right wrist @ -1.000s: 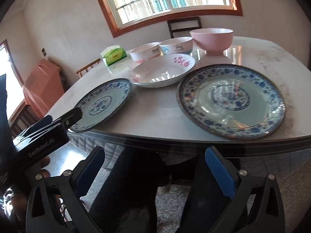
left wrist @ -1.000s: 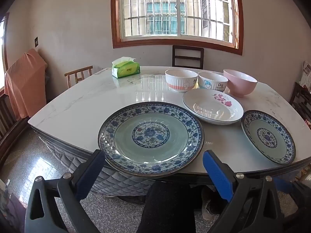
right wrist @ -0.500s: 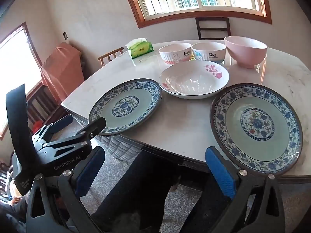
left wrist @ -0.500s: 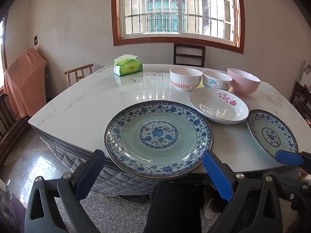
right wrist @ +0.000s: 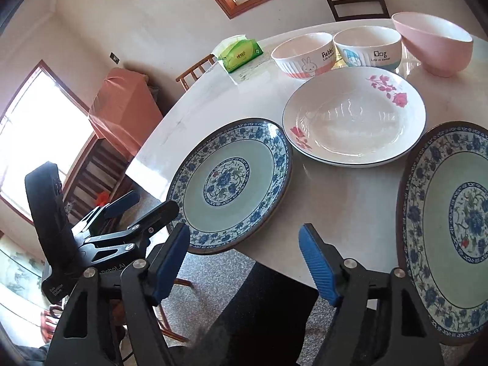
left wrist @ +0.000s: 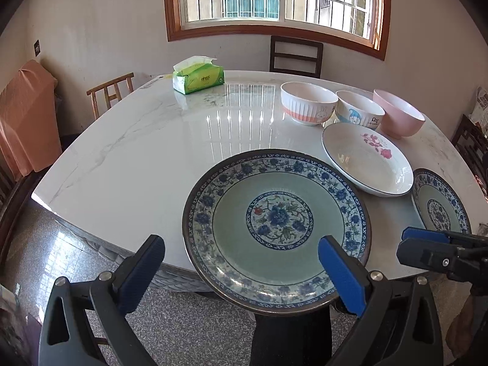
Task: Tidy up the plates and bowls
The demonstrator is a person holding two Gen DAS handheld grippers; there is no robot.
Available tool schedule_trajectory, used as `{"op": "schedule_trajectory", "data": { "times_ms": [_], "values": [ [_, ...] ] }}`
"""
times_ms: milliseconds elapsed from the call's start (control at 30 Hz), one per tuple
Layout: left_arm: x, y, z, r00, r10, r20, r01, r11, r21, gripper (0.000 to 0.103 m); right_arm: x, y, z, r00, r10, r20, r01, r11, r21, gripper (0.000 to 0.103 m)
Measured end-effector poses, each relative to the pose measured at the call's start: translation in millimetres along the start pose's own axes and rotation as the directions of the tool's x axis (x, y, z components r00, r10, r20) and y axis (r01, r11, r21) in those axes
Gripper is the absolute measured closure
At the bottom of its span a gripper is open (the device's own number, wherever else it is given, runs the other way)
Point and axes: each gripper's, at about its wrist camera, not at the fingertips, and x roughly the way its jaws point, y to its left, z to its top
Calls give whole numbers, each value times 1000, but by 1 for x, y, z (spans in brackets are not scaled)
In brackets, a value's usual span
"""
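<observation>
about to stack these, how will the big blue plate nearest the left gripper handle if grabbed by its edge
The blue plate looks glazed, so probably stiff, slippery and breakable. Its near rim overhangs the table edge, so pressing there might tip it.

Second blue-patterned plate [left wrist: 439,204]: its near rim is lying hidden behind the right gripper [left wrist: 427,244] in the left wrist view; the right wrist view's edge is cutting off its right side.
Pink bowl [right wrist: 433,42]: the dog bowl [right wrist: 367,47] is covering its left flank.
Far chair [left wrist: 296,58]: the table [left wrist: 137,152] is hiding its seat and legs.
Small print on the bowls: staying too small to read.
</observation>
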Motion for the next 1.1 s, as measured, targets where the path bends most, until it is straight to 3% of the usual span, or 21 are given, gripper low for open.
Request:
{"op": "schedule_trajectory", "data": {
  "times_ms": [100, 167, 233, 333, 567, 633, 733, 833, 1100],
  "values": [
    [16, 13, 9, 996, -52, -66, 51, 998, -26, 0, 14, -6, 8, 1000, 12, -24, -11, 999, 39, 40],
    [29, 26, 14, 989, -98, -115, 89, 993, -79, 8, 21, -8, 14, 999, 27, -39, -25, 998, 64, 47],
    [42, 36, 17, 975, -134, -175, 113, 986, -124, 27, 21, -14, 19, 999, 18, -45, -14, 996, 83, 51],
    [52, 44, 20, 970, -130, -204, 105, 986, -127, 35, 27, -18, 24, 998, 19, -62, -12, 994, 106, 51],
    [66, 54, 19, 949, -175, -262, 138, 979, -153, 38, 40, -22, 31, 996, 14, -93, -3, 992, 123, 51],
    [71, 55, 18, 946, -165, -278, 125, 980, -155, 53, 47, -23, 32, 994, 24, -111, -10, 991, 132, 54],
    [71, 61, 16, 952, -146, -269, 104, 981, -164, 69, 57, -22, 32, 991, 30, -133, -16, 994, 109, 67],
    [73, 75, 14, 951, -186, -248, 131, 966, -224, 75, 56, -11, 29, 992, -24, -126, 30, 999, 45, 70],
    [76, 97, 22, 962, -166, -215, 106, 958, -265, 75, 73, 7, 46, 989, -104, -104, 98, 993, -66, 72]
  ]
}}
